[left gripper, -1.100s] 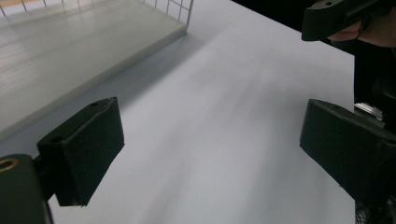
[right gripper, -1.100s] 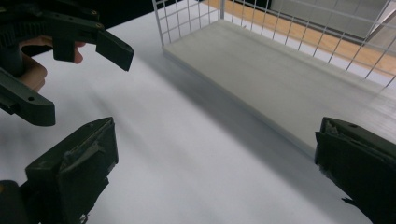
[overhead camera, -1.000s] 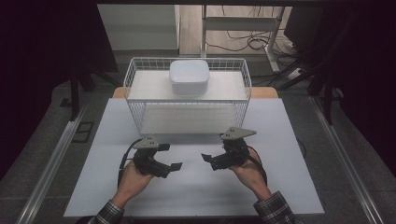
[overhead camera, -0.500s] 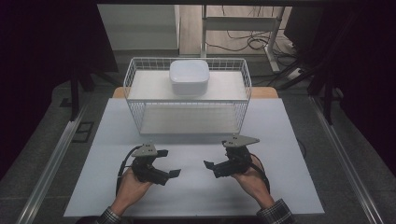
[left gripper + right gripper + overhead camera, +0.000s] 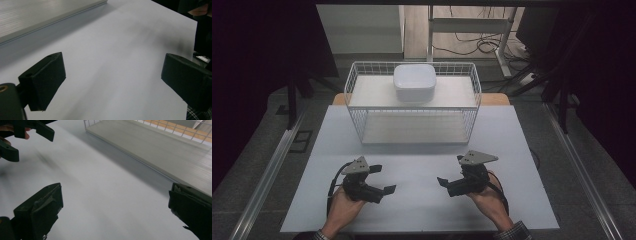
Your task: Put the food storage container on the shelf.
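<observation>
Both grippers hover low over the white tabletop point(image 5: 422, 150) near its front edge, each held in a hand, jaws pointing inward at each other. My left gripper point(image 5: 384, 179) is open with nothing between its jaws; in its own view the left gripper point(image 5: 112, 75) has only bare table in the wide gap. My right gripper point(image 5: 450, 171) is open and empty as well, and the right gripper point(image 5: 115, 205) frames bare table in its own view. A white wire rack point(image 5: 357, 100) stands at the back centre, carrying a white rounded container point(image 5: 414, 82) on its upper shelf.
The rack's lower board point(image 5: 160, 147) lies ahead of my right gripper. The left gripper point(image 5: 25, 132) appears at the top left of the right gripper view. Metal rails point(image 5: 267, 175) run along both sides of the table; cables lie on the floor behind.
Both grippers have drawn back toward the table's front edge, away from the rack. Their jaws stayed open and empty throughout.
</observation>
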`<action>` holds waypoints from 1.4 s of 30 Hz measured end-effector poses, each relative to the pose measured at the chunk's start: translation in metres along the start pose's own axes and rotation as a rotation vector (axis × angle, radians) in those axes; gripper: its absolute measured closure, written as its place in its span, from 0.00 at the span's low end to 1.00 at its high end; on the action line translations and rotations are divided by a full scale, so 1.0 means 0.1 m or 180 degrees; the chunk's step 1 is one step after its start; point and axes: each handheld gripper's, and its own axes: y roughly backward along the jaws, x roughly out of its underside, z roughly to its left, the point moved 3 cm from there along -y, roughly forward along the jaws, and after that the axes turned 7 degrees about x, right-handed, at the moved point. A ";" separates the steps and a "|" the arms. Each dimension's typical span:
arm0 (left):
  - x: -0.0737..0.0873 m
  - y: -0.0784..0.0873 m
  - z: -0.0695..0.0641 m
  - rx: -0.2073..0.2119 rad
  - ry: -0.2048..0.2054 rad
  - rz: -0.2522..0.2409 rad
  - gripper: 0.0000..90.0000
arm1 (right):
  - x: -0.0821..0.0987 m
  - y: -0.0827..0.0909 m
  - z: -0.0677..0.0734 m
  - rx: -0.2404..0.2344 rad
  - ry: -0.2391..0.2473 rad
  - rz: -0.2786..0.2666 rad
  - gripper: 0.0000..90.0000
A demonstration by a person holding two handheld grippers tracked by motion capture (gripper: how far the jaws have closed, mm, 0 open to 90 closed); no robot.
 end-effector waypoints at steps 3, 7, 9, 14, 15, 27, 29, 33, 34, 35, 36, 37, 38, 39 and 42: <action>0.04 0.04 0.00 -0.0016 0.0011 0.0004 0.06 | 0.04 0.06 -0.01 0.0058 0.0012 -0.0041 0.00; 0.08 0.08 -0.02 -0.0046 0.0020 0.0004 0.06 | 0.09 0.15 -0.04 0.0141 0.0053 -0.0099 0.00; 0.10 0.11 -0.02 -0.0068 0.0020 0.0002 0.06 | 0.13 0.20 -0.06 0.0175 0.0021 -0.0118 0.00; 0.16 0.18 -0.04 -0.0130 0.0026 0.0001 0.06 | 0.21 0.26 -0.12 0.0218 -0.0035 -0.0102 0.00; 0.18 0.20 -0.04 -0.0142 0.0031 0.0005 0.06 | 0.22 0.27 -0.13 0.0227 -0.0051 -0.0096 0.00; 0.35 0.37 -0.02 -0.0337 0.0064 0.0063 0.06 | 0.44 0.42 -0.25 0.0353 -0.0179 -0.0013 0.00; 0.38 0.40 -0.01 -0.0365 0.0080 0.0071 0.06 | 0.50 0.46 -0.28 0.0417 -0.0182 0.0012 0.00; 0.46 0.44 0.00 -0.0411 0.0109 0.0117 0.06 | 0.56 0.50 -0.30 0.0462 -0.0190 0.0036 0.00; 0.47 0.44 0.00 -0.0421 0.0117 0.0124 0.06 | 0.58 0.51 -0.31 0.0474 -0.0200 0.0048 0.00; 0.49 0.45 0.00 -0.0423 0.0126 0.0131 0.06 | 0.60 0.52 -0.31 0.0488 -0.0207 0.0057 0.00; 0.51 0.46 0.00 -0.0420 0.0137 0.0137 0.06 | 0.64 0.53 -0.32 0.0500 -0.0214 0.0082 0.00; 0.52 0.46 0.00 -0.0416 0.0148 0.0140 0.06 | 0.64 0.53 -0.32 0.0500 -0.0214 0.0082 0.00; 0.54 0.46 0.00 -0.0412 0.0159 0.0148 0.06 | 0.66 0.54 -0.32 0.0500 -0.0227 0.0096 0.00; 0.55 0.46 0.00 -0.0410 0.0168 0.0158 0.06 | 0.68 0.54 -0.32 0.0500 -0.0240 0.0112 0.00; 0.60 0.47 0.01 -0.0415 0.0199 0.0192 0.06 | 0.75 0.55 -0.32 0.0502 -0.0266 0.0171 0.00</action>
